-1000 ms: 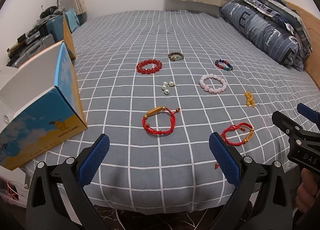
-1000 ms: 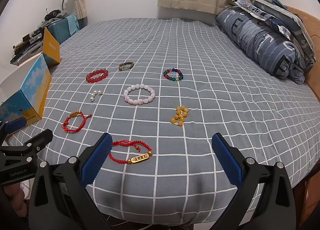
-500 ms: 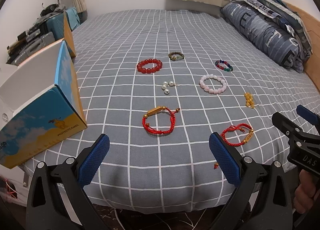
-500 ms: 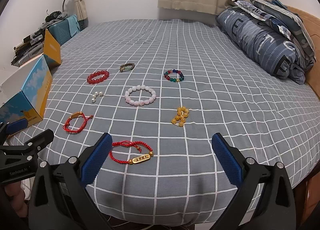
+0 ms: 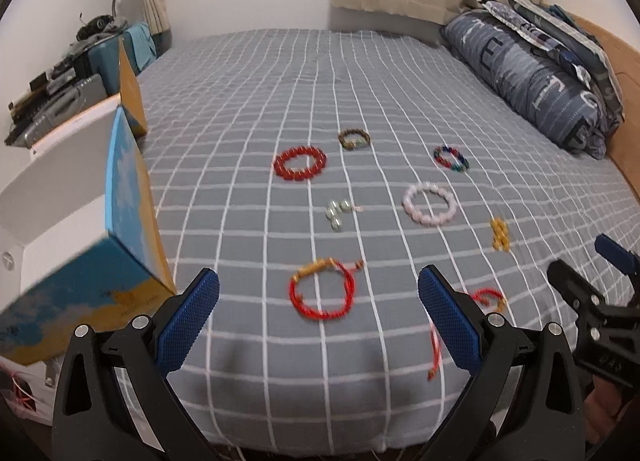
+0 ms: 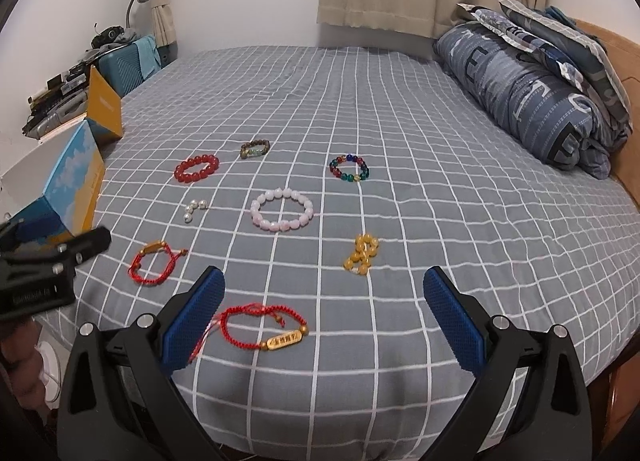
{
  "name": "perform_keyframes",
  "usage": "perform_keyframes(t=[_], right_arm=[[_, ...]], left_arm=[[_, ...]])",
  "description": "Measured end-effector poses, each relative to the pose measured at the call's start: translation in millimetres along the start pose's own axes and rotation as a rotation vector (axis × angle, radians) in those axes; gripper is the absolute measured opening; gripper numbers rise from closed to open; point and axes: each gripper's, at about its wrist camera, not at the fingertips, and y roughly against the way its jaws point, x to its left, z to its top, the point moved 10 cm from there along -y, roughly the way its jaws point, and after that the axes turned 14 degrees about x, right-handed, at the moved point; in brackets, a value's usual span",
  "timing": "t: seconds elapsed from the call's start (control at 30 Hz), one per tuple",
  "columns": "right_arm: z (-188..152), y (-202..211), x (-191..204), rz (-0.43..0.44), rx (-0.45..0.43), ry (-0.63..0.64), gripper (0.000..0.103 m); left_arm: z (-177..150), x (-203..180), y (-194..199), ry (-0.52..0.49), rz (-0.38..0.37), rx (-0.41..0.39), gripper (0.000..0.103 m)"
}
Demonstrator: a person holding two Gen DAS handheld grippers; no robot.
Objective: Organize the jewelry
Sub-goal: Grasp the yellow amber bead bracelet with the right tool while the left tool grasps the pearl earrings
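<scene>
- Jewelry lies spread on the grey checked bedspread (image 6: 440, 221), eight pieces, none touching another.
- Red cord bracelet with gold plate (image 6: 264, 327): nearest the bed's foot edge, at 7 o'clock of the spread in our right wrist view, just beside the right gripper's left pad.
- Second red cord bracelet (image 5: 322, 289) sits at 12 o'clock from our left gripper (image 5: 318, 321), between its pads in the left wrist view.
- Yellow bead cluster (image 6: 361, 253) at 5 o'clock from the pink bead bracelet (image 6: 281, 209), which lies mid-spread.
- Pearl cluster (image 6: 193, 209) at 9 o'clock from the pink one; red bead bracelet (image 6: 197, 167) at 11 o'clock; multicolour bead bracelet (image 6: 349, 169) at 1 o'clock.
- Small brown-green bracelet (image 6: 255, 149) lies farthest up the bed, at 12 o'clock of the spread.
- Left gripper: jaws wide apart, nothing between them.
- Right gripper (image 6: 322, 319): jaws likewise spread, holding nothing.
- Blue-and-yellow box (image 5: 120, 221) stands at the bed's left edge, 9 o'clock.
- Folded blue quilt (image 6: 532, 97) at 2 o'clock.
</scene>
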Motion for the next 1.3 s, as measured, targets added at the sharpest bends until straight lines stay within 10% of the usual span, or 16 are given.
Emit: perform_keyframes(t=[0.4,0.8,1.3], right_arm=[[35,-69,-17,0.019,0.109,-0.045,0.089],[30,-135,-40,-0.01,0.243,-0.1,0.071],[19,-155,-42,-0.014,0.331,-0.119,0.028]], left_arm=[[71,-9,-82,-0.1,-0.031,0.1,0.097],[68,-10,-157,-0.08,-0.103,0.271,0.094],[61,-4,-159,-0.089,-0.049,0.247,0.04]])
